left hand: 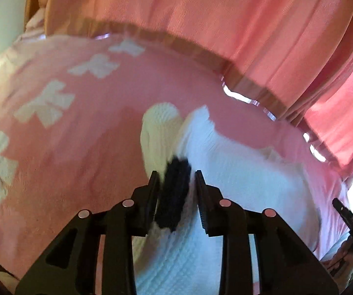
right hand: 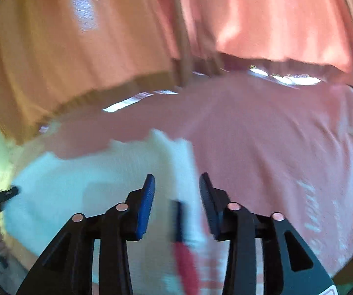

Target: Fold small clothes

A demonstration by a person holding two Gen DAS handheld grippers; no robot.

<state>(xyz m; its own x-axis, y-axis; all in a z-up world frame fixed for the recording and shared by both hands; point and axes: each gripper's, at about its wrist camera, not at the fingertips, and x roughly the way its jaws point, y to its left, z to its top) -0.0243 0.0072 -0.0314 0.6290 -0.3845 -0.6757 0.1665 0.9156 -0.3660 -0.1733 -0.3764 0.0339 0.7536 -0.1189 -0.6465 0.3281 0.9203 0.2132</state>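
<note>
White knitted small garment with black trim patch lies on pink bed blanket with white bows. Left tool spread, straddling trim; right tool spread over blurred fabric edge. Judged light, soft, floppy; pinch at hem or corner.
</note>
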